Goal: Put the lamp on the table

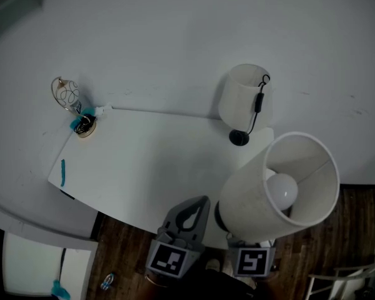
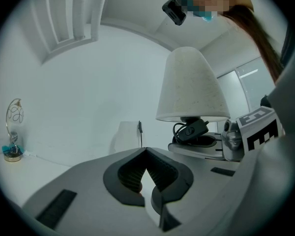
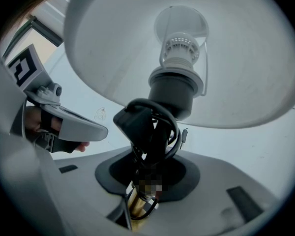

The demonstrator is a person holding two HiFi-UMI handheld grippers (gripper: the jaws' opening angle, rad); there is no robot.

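The lamp [image 1: 281, 189] has a white shade and a bare bulb [image 1: 282, 190], and is raised over the table's [image 1: 150, 167] front right edge. My right gripper [image 3: 146, 183] is shut on its brass stem [image 3: 136, 203], where the black cord [image 3: 150, 127] is coiled; the shade hides these jaws in the head view. My left gripper [image 1: 203, 200] hangs just left of the lamp at the front edge, its jaws shut with nothing between them. From the left gripper view the lamp [image 2: 191, 85] stands upright to the right.
A second white-shaded lamp [image 1: 247, 99] with a black base and cord stands at the table's back right. A glass ornament [image 1: 72, 102] on a gold base sits at the back left corner, a teal strip [image 1: 63, 172] near the left edge. Dark wooden floor [image 1: 122, 242] lies below.
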